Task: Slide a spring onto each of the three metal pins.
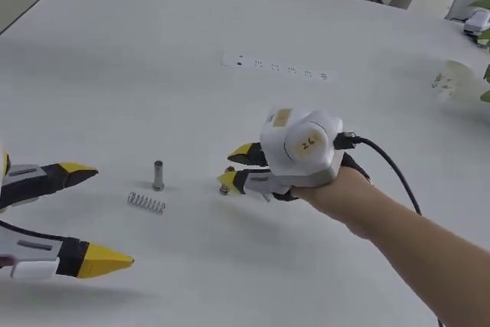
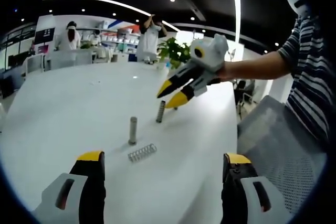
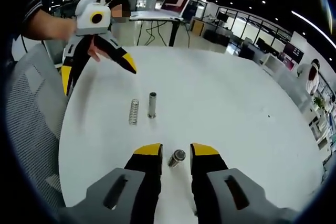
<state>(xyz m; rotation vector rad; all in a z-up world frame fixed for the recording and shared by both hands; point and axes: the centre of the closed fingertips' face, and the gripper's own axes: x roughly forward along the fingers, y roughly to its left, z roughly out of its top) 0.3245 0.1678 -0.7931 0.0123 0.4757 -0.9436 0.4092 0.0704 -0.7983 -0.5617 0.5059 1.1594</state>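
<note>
Head view: saw left gripper (image 1: 113,216) with fingers spread wide; bare pin (image 1: 158,175) upright, well inside the desk (image 1: 153,51) edges, loose spring (image 1: 145,203) lying just beside it. Left gripper view: found right gripper (image 2: 170,97) just beside spring-covered pin (image 2: 160,112). Right gripper view: noted fingers (image 3: 149,153) narrowly apart, flanking that pin.

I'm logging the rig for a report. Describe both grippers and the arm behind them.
The left gripper and right gripper match: black jaws with pointed yellow tips on pale grey bodies. A black cable trails back from the right one. The sleeve is short, striped dark and light.
</note>
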